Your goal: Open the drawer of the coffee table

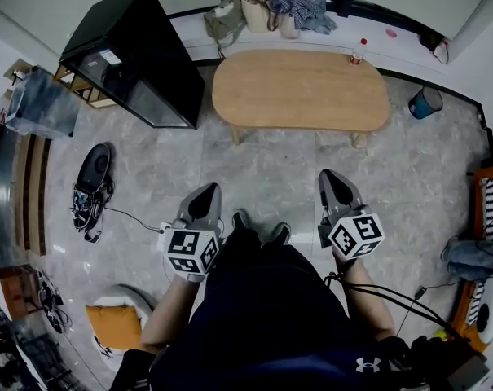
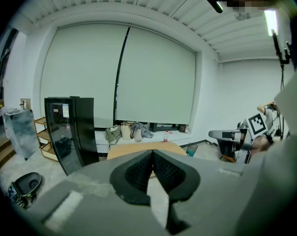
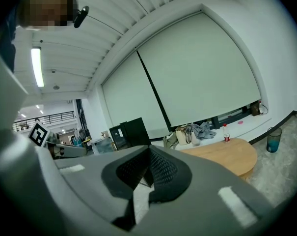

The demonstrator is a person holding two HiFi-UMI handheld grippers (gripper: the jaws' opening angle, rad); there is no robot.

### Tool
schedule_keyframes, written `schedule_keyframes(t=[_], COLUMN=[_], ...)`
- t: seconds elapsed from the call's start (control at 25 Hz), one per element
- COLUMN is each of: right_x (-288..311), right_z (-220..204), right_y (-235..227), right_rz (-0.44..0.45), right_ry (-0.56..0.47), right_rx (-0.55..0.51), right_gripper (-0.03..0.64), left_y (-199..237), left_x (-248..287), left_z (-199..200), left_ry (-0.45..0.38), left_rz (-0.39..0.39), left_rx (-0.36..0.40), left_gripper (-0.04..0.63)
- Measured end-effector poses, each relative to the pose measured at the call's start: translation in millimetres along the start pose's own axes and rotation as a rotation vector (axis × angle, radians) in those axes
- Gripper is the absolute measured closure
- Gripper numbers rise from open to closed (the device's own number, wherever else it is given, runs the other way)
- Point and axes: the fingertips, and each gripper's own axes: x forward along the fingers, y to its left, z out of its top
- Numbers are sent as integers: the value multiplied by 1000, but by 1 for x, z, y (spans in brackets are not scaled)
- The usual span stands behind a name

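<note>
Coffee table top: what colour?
The coffee table top is light tan wood, best in head view.

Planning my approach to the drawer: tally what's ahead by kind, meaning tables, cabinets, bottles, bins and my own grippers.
coffee table: 1
black cabinet: 1
bottle: 1
teal bin: 1
grippers: 2, the left gripper and the right gripper, both shut with nothing held
Total: 6

Person: dark navy clothing (image 1: 254,324) w/ white logo (image 1: 368,364), dark shoes (image 1: 280,235). Left gripper (image 1: 209,194) & right gripper (image 1: 331,179): grey, tapered, blk ribbed pads (image 2: 138,173), b/w marker cube (image 1: 191,251) each. Blk cables (image 1: 385,296) by right forearm.
</note>
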Motion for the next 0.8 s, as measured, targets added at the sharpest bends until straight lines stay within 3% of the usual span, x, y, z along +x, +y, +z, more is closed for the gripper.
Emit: schedule_keyframes(t=[0.36, 0.8], right_x=[51, 154], right_z=[0, 21], right_y=[-24, -55], right_rz=[-41, -173], right_ry=[57, 96], right_rx=[-3, 12], right_gripper=[617, 617], left_y=[34, 122], left_x=[57, 157], left_z=[3, 25], left_ry=[32, 80], left_rz=[-29, -119], left_rx=[3, 11], left_gripper=[594, 594])
